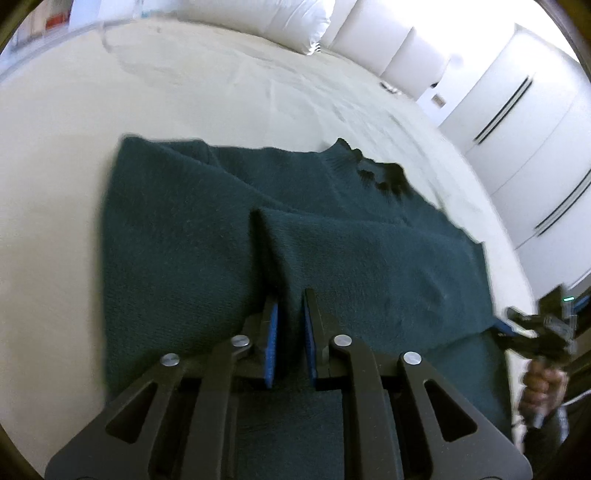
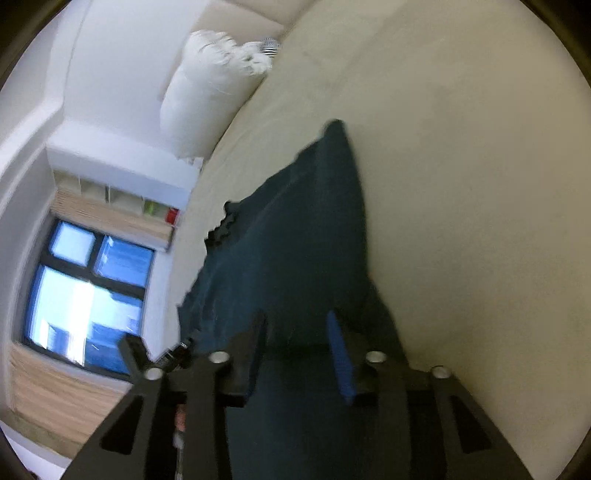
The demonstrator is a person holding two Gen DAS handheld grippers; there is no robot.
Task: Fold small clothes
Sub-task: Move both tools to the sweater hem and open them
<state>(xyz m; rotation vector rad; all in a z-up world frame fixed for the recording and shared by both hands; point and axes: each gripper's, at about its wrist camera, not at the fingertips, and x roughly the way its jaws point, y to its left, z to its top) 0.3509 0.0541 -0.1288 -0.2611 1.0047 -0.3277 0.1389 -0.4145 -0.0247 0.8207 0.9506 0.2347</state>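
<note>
A dark green knitted sweater (image 1: 229,236) lies partly folded on a cream bed sheet (image 1: 59,155), its dark collar (image 1: 384,173) toward the far right. My left gripper (image 1: 290,317) is shut on a raised fold of the sweater between its blue pads (image 1: 272,343). My right gripper (image 1: 532,328) shows at the sweater's right edge, held by a hand (image 1: 543,387). In the right wrist view the right gripper (image 2: 299,332) has its jaws apart with sweater cloth (image 2: 295,236) between and over them; the view is blurred and tilted.
A white pillow (image 1: 280,18) lies at the bed's head, and also shows in the right wrist view (image 2: 207,92). White wardrobe doors (image 1: 524,110) stand to the right. A window (image 2: 88,295) and a shelf (image 2: 122,206) lie beyond the bed.
</note>
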